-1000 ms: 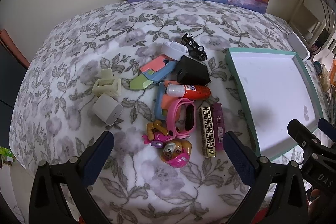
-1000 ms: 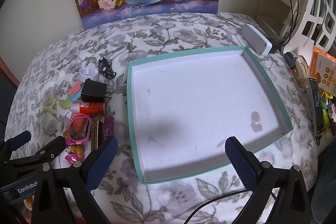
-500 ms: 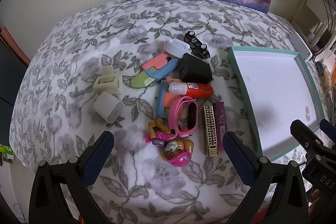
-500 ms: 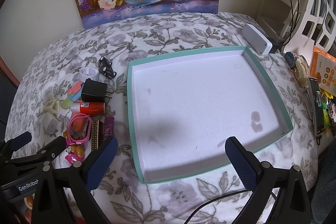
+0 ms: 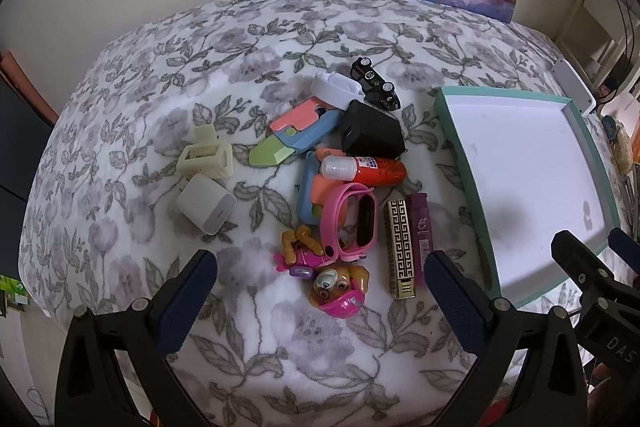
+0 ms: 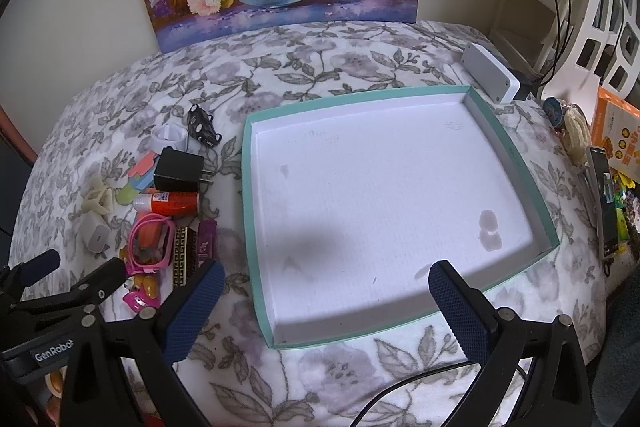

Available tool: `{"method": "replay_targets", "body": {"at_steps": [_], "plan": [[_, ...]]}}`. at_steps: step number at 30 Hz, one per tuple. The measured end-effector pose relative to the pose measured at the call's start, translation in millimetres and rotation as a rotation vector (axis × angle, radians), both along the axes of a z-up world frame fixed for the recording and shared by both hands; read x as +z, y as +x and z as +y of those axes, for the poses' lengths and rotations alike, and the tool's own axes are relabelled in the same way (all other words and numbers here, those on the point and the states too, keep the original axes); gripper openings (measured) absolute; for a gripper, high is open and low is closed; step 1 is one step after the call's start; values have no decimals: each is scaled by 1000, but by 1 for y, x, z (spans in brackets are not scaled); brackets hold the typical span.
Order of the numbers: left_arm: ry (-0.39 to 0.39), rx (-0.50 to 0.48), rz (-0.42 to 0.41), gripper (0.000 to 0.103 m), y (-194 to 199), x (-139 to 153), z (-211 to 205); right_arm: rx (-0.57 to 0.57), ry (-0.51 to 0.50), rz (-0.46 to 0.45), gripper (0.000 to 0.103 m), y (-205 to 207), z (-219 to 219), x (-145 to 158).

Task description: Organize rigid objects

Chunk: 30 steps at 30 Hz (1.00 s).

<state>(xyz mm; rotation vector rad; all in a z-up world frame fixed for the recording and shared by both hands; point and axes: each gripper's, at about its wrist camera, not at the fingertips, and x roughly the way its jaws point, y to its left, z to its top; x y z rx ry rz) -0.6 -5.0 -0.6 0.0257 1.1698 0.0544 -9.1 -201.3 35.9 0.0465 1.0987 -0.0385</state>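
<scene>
L gripper (image 5: 320, 291) is hovering w/ fingers spread wide, holding nothing, above a pile of toys: white charger (image 5: 206, 203) at far left, pink watch (image 5: 352, 221) mid-pile, gold case (image 5: 400, 247) lying beside it. Teal tray (image 6: 248, 187) is sitting just right of the pile. R gripper (image 6: 326, 301) is hanging over the tray's near edge, fingers spread apart.

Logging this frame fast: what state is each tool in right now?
Left tool: open, holding nothing, above the toy pile.
Right tool: open, holding nothing, over the tray.
</scene>
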Motion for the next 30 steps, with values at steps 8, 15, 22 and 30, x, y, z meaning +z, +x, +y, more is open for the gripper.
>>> {"method": "replay_targets", "body": {"at_steps": [8,15,22,30], "plan": [[-5,3,8,103,2,0,1,19,-9,-3,103,1,2,1],[-2,10,12,103,2,0,0,16,-11,-12,103,0,1,3],[5,2,12,103,3,1,-3,15,-5,-10,103,1,-1,2],[-2,1,11,103,3,1,-2,19,-13,-6,103,1,1,2]]}}
